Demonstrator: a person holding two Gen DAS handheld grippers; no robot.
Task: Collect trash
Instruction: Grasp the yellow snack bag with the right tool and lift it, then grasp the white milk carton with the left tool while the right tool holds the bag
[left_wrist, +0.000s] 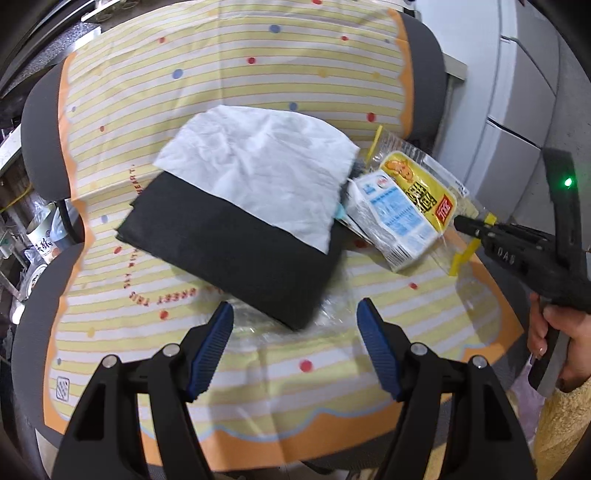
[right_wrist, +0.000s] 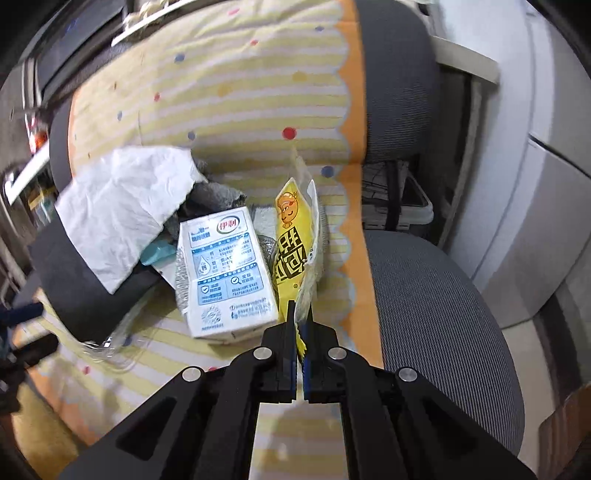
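A yellow snack wrapper (right_wrist: 291, 243) lies on the striped cloth beside a white and blue milk carton (right_wrist: 225, 273). My right gripper (right_wrist: 300, 314) is shut on the wrapper's near edge; the left wrist view shows the right gripper (left_wrist: 460, 221) coming in from the right onto the wrapper (left_wrist: 421, 188), next to the carton (left_wrist: 395, 221). A crumpled white tissue (left_wrist: 258, 170) rests on a black foam pad (left_wrist: 236, 254). My left gripper (left_wrist: 295, 306) stands open, its blue pads (left_wrist: 214, 347) on either side of the pad's near corner and clear of it.
The trash sits on a yellow-striped cloth (left_wrist: 229, 66) draped over grey office chairs (right_wrist: 436, 317). Clear plastic film (left_wrist: 332, 317) lies under the pad's near corner. White cabinets (left_wrist: 517, 122) stand to the right, and cluttered shelves (left_wrist: 33, 236) to the left. A hand (left_wrist: 561, 343) holds the right gripper.
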